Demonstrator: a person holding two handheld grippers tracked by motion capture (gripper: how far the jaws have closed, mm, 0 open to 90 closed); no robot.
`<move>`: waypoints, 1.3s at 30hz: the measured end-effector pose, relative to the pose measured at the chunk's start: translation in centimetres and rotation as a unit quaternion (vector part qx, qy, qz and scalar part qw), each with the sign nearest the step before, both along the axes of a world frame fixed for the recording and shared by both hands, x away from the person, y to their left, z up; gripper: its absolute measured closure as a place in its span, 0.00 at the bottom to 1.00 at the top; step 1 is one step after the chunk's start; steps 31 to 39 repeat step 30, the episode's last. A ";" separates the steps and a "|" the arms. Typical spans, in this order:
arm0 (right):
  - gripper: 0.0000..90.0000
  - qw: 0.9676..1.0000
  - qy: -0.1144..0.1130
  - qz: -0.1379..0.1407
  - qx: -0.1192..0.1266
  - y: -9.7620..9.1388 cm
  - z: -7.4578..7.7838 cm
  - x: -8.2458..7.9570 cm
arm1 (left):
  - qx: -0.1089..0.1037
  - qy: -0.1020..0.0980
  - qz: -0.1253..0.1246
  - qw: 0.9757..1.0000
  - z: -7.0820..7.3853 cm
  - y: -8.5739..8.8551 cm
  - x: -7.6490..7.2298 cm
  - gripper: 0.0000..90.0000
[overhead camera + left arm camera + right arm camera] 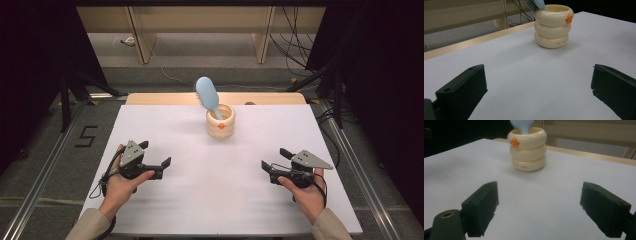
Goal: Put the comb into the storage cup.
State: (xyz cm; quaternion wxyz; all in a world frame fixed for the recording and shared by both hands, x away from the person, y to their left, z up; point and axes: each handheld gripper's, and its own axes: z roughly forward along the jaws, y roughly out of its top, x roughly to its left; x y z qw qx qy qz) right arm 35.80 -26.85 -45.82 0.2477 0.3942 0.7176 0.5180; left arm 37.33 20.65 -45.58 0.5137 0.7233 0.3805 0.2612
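A cream ribbed cup (220,122) (552,26) (528,149) with a small orange mark stands upright at the back middle of the white table (200,190). A light blue hairbrush (208,96) (535,4) (522,125) stands handle-down in it, leaning toward the back left. My left gripper (155,154) (537,92) rests near the left front, open, nothing between its jaws. My right gripper (274,159) (544,207) rests near the right front, also open with nothing in it. Both point toward the cup from a distance.
A wooden strip (165,98) runs along the table's far edge. Beyond it are wooden furniture legs (142,45) and loose cables (295,50) on the floor. A metal frame rail (350,155) flanks the table on each side.
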 end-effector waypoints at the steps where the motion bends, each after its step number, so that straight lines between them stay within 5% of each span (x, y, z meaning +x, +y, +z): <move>1: 0.18 1.000 0.000 0.000 0.000 0.0 0.0 0.0 | 0.002 0.000 0.000 1.000 0.0 0.1 0.0 0.00; 18: 0.18 1.000 0.002 0.003 0.001 0.1 -0.1 0.0 | 0.003 -0.002 0.013 1.000 -1.0 1.5 -0.8 0.00; 39: 0.18 1.000 0.001 0.002 0.000 0.0 -0.1 0.1 | 0.000 -0.003 0.014 1.000 -1.2 1.3 -0.7 0.00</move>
